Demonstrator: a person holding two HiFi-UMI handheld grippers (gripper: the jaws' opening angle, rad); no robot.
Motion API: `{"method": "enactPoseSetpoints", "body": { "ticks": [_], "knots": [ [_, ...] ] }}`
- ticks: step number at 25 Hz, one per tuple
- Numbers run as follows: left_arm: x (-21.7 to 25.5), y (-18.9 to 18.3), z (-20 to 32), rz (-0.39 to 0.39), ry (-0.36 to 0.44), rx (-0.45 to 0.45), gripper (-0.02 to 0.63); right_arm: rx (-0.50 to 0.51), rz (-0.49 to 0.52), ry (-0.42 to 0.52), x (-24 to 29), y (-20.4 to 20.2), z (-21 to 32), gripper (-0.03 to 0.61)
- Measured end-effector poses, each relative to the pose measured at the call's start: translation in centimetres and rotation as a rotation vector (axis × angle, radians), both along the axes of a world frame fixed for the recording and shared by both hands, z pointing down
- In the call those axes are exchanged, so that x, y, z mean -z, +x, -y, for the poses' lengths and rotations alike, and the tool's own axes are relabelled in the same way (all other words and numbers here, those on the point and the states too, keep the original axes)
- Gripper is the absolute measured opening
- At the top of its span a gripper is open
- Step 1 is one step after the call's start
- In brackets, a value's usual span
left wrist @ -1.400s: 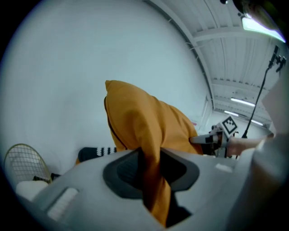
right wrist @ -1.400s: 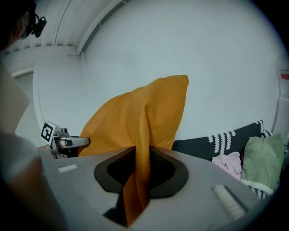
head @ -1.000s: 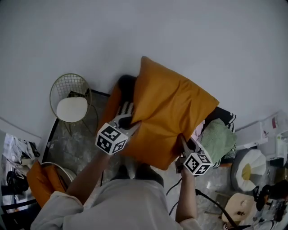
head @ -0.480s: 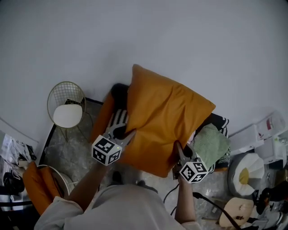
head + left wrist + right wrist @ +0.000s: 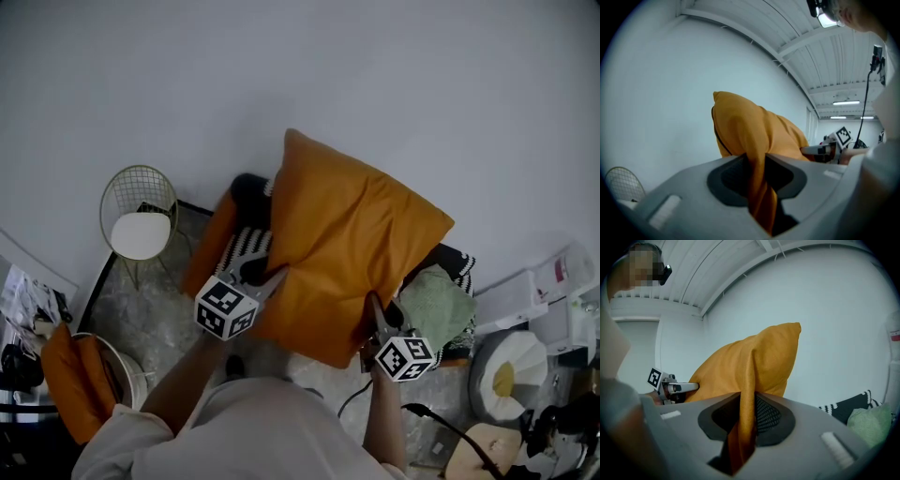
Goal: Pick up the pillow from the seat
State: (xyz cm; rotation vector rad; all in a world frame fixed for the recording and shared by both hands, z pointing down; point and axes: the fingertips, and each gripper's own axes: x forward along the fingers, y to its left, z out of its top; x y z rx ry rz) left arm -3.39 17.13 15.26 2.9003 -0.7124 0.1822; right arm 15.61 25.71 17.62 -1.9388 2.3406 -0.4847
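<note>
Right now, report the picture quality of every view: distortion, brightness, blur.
Head view: dim, straight edges bowed, orange pillow sharp. Left gripper view: fisheye with black corners, ceiling beams bent, left gripper soft up close. Right gripper view: black rim, mosaic patch top left, right gripper's pad mesh crisp.

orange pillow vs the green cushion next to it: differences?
The orange pillow is lifted, pinched by the left gripper and right gripper; the green cushion rests untouched. The orange pillow looks larger and smooth; the green cushion looks textured. Both are soft.
</note>
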Motion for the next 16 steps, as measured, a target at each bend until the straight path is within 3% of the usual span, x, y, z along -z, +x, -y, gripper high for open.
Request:
{"method": "enactPoseSetpoints", "body": {
  "ticks": [16],
  "knots": [
    [1.2, 1.6, 0.4, 0.002, 0.026, -0.007, 0.101, -0.027, 0.005, 0.024, 0.9, 1.3, 0.0, 0.084]
  ]
}}
